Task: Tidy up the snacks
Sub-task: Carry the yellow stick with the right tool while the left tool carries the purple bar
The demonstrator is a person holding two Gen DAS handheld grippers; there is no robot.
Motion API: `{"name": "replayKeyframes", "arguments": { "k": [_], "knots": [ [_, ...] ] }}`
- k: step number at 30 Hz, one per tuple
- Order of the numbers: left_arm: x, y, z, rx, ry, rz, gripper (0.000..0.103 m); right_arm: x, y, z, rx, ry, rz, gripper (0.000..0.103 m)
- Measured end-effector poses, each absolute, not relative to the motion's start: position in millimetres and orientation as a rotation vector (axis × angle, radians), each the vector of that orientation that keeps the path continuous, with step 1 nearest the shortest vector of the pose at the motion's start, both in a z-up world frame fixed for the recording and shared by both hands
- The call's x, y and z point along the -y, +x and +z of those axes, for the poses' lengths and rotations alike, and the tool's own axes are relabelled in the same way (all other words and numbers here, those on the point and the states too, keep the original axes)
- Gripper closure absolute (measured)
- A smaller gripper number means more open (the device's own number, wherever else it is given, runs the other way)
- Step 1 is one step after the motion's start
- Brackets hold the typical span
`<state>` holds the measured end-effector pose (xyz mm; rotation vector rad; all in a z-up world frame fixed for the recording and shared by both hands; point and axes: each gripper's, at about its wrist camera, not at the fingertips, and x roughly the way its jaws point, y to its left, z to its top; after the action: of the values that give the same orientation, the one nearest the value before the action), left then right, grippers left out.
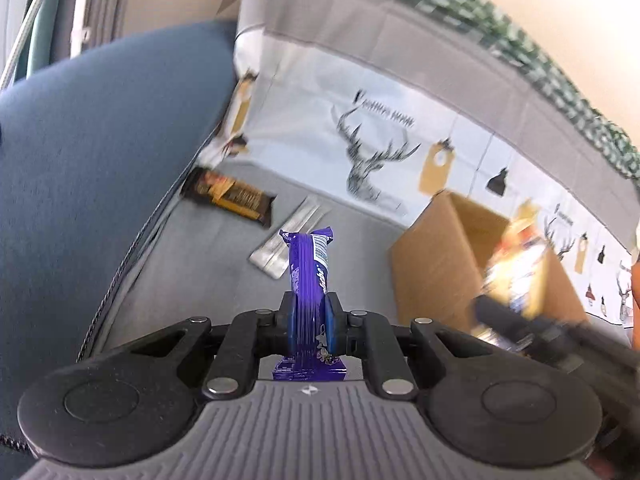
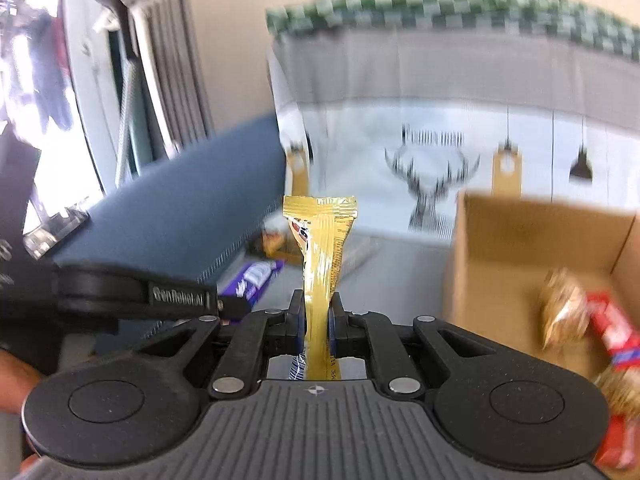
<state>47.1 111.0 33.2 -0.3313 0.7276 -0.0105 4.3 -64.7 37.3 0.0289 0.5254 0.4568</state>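
Left gripper (image 1: 310, 312) is pinching a purple snack bar (image 1: 308, 272), jaws pressed tight on its lower half, bar standing on end with its long axis running forward out of the jaws. It is hanging clear of the grey cushion (image 1: 200, 264). Further left on the cushion a dark brown bar (image 1: 230, 196) is lying near the blue backrest (image 1: 100, 140), and a silver wrapper (image 1: 288, 236) is lying just behind the purple one.

Right gripper (image 2: 316, 312) is clamping a gold snack bar (image 2: 322, 248) the same way, upright, sticking forward, jaws shut on it.

Key relation: the cardboard box (image 2: 520, 248) is sitting to the right of both grippers, open side up. The right hand looks nearer, box rim just right of its jaws; the left one is sitting further off, with the right gripper between it and the box. Likely step: carrying both bars to the box, right one probably dropping first. Bars would need to tip over the near wall.

View differences: the right wrist view is showing inside the box, a golden packet (image 2: 564, 312) and a red packet (image 2: 612, 332) already lying there; the left view is only showing blurred contents. The left view is showing the two loose snacks clearly; the right view is blurring them behind the gold bar.
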Motion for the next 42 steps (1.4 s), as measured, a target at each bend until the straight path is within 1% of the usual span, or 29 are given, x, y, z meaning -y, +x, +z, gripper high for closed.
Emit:
{"name": "replayKeyframes", "arguments": {
  "k": [4,7,10,13,30,42],
  "knots": [
    [-104.3,46.6,42.5,-0.672,-0.335,-0.032,0.088,102.4,4.3,74.6,-0.432,0.06,0.434,0.092],
    [-97.6,47.8,46.8,-0.647,-0.338,-0.044,0.088,135.6,7.8,89.3,-0.372,0.082,0.399,0.092],
    [-89.0,51.2,48.9,-0.625,-0.33,-0.062,0.088,167.0,7.3,83.2,-0.357,0.115,0.346,0.092],
    [-77.2,53.5,53.0,-0.596,-0.317,-0.083,0.088,189.1,10.5,72.8,-0.403,0.146,0.305,0.092],
    [-9.7,68.1,59.9,-0.492,-0.348,-0.239,0.088,300.2,-10.4,67.4,-0.337,0.19,0.126,0.092],
    [32.4,71.8,58.1,-0.461,-0.347,-0.35,0.088,323.9,-14.7,58.0,-0.35,0.178,0.071,0.092]
  ]
}}
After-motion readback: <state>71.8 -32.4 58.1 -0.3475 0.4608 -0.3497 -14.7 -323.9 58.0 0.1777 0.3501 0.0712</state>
